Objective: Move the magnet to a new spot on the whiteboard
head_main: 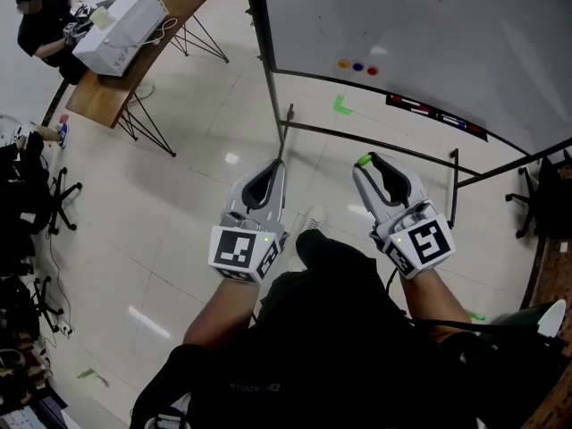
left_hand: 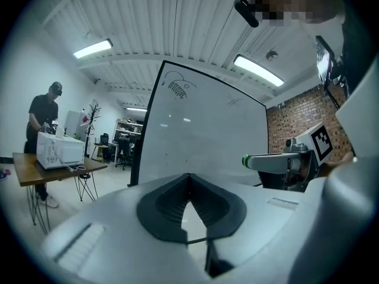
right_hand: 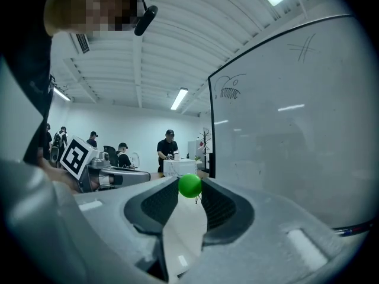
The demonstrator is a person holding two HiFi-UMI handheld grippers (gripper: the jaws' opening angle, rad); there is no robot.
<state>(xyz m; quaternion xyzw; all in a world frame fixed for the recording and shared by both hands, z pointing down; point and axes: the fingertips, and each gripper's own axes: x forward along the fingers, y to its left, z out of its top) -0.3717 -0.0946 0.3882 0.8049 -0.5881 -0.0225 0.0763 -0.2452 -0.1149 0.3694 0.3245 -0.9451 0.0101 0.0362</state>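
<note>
A wheeled whiteboard stands ahead on the right, with three small round magnets, yellow, blue and red, near its lower edge. My right gripper points level toward the board's stand, shut on a green ball-shaped magnet. In the right gripper view that green magnet sits between the jaw tips, with the whiteboard close on the right. My left gripper is held alongside, shut with nothing in it. Its view shows the closed tips facing the board and the right gripper beside it.
Markers lie in the board's tray, and a green tape mark is on the tiled floor under it. A wooden table with a white box and a person stands far left. Office chairs line the left side.
</note>
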